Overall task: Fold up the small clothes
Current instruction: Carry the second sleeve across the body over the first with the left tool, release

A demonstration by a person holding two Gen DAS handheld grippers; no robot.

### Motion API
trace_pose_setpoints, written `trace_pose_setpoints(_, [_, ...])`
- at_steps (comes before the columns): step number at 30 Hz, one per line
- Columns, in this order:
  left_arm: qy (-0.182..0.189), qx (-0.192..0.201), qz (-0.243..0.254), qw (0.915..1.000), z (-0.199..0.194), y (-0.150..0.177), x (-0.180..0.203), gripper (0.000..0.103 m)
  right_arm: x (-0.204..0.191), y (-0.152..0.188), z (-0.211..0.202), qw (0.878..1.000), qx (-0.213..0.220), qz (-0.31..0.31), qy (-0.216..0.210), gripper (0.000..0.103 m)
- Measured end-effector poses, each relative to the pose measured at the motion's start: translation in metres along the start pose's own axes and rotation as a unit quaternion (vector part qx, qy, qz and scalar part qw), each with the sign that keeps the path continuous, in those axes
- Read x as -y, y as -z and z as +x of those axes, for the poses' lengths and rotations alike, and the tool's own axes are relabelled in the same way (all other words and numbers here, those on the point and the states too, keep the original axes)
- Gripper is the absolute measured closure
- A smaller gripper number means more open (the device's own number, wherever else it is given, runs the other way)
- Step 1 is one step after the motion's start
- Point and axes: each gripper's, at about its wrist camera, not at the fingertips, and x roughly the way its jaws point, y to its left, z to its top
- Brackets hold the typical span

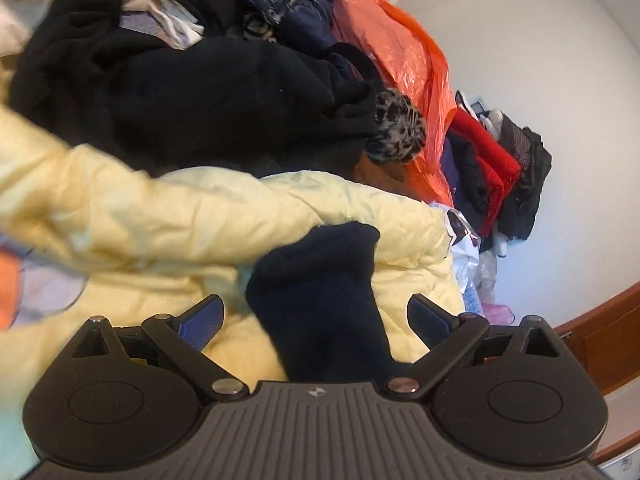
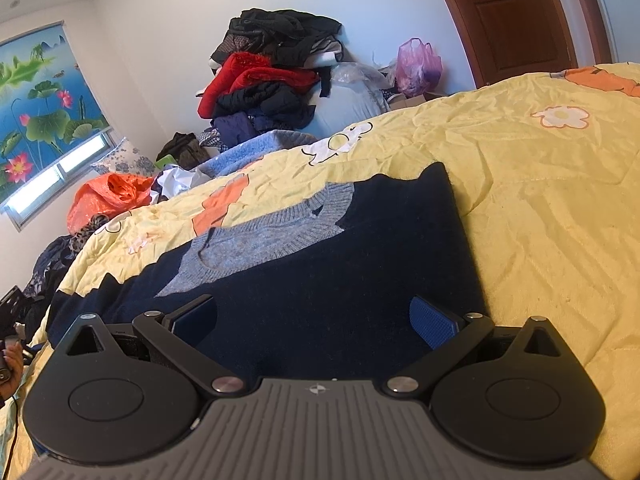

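Both grippers, left gripper (image 1: 316,322) and right gripper (image 2: 314,320), are gaping apart, hovering over the navy sweater (image 2: 360,248) lying flat at 12 o'clock, ready for folding.

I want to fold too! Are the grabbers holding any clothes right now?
No. The left gripper has open jaws around the navy sleeve, and the right gripper hangs open above the navy sweater.

Both claws: black bodies, ribbed grey tops, blue pads (image 2: 434,322), silver screws.
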Motion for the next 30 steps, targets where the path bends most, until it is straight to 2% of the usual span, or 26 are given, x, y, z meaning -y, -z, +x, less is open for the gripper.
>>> trace_pose_setpoints(2, [-0.002, 0.001, 0.018, 0.9998, 0.009, -0.002, 0.002, 0.004, 0.001, 0.0, 0.0, 1.0, 0.001, 0.002, -0.001, 0.0])
trace_pose_setpoints(7, [-0.042, -0.008, 0.057, 0.9974, 0.031, -0.003, 0.006, 0.008, 0.003, 0.0, -0.001, 1.0, 0.003, 0.009, -0.006, 0.0])
trace_pose_setpoints(8, [-0.042, -0.001, 0.071, 0.9966, 0.03, -0.001, 0.008, 0.017, 0.003, 0.0, -0.001, 1.0, 0.003, 0.01, -0.007, 0.0])
trace_pose_setpoints(9, [-0.043, 0.004, 0.086, 0.9954, 0.03, 0.001, 0.011, 0.053, 0.004, 0.0, -0.001, 1.0, 0.003, 0.01, -0.007, 0.0])
trace_pose_setpoints(10, [-0.045, 0.002, 0.095, 0.9944, 0.031, 0.001, 0.012, 0.073, 0.004, 0.0, -0.001, 1.0, 0.003, 0.011, -0.008, 0.0])
trace_pose_setpoints(11, [-0.045, 0.005, 0.097, 0.9942, 0.03, 0.002, 0.014, 0.074, 0.004, 0.0, -0.001, 1.0, 0.003, 0.01, -0.008, 0.0])
trace_pose_setpoints(13, [-0.05, 0.02, 0.114, 0.992, 0.025, 0.002, 0.022, 0.091, 0.004, 0.0, -0.001, 1.0, 0.004, 0.012, -0.01, 0.0])
trace_pose_setpoints(15, [-0.052, 0.037, 0.129, 0.9896, 0.017, 0.004, 0.034, 0.092, 0.005, -0.001, -0.002, 1.0, 0.004, 0.015, -0.012, 0.0])
trace_pose_setpoints(19, [-0.03, 0.068, 0.165, 0.9835, -0.01, 0.017, 0.073, 0.093, 0.007, -0.001, -0.003, 1.0, 0.006, 0.021, -0.017, 0.0])
trace_pose_setpoints(21, [-0.014, 0.091, 0.22, 0.9711, -0.029, 0.036, 0.107, 0.094, 0.008, -0.001, -0.003, 0.999, 0.007, 0.025, -0.02, 0.0])
trace_pose_setpoints(22, [-0.004, 0.105, 0.256, 0.9609, -0.04, 0.052, 0.127, 0.094, 0.009, -0.001, -0.003, 0.999, 0.007, 0.027, -0.021, 0.0])
trace_pose_setpoints(25, [0.041, 0.133, 0.372, 0.9176, -0.074, 0.129, 0.18, 0.094, 0.011, -0.001, -0.004, 0.999, 0.009, 0.034, -0.027, 0.0])
trace_pose_setpoints(26, [0.062, 0.125, 0.404, 0.9041, -0.081, 0.159, 0.193, 0.094, 0.012, -0.001, -0.005, 0.999, 0.01, 0.037, -0.029, 0.0])
trace_pose_setpoints(27, [0.084, 0.108, 0.425, 0.8946, -0.087, 0.189, 0.202, 0.094, 0.013, -0.001, -0.005, 0.999, 0.01, 0.039, -0.03, 0.0])
trace_pose_setpoints(28, [0.104, 0.081, 0.434, 0.8912, -0.089, 0.218, 0.208, 0.094, 0.013, -0.001, -0.005, 0.999, 0.01, 0.04, -0.031, 0.0])
trace_pose_setpoints(30, [0.134, 0.002, 0.447, 0.8842, -0.08, 0.277, 0.211, 0.093, 0.013, -0.001, -0.005, 0.999, 0.01, 0.041, -0.032, 0.0])
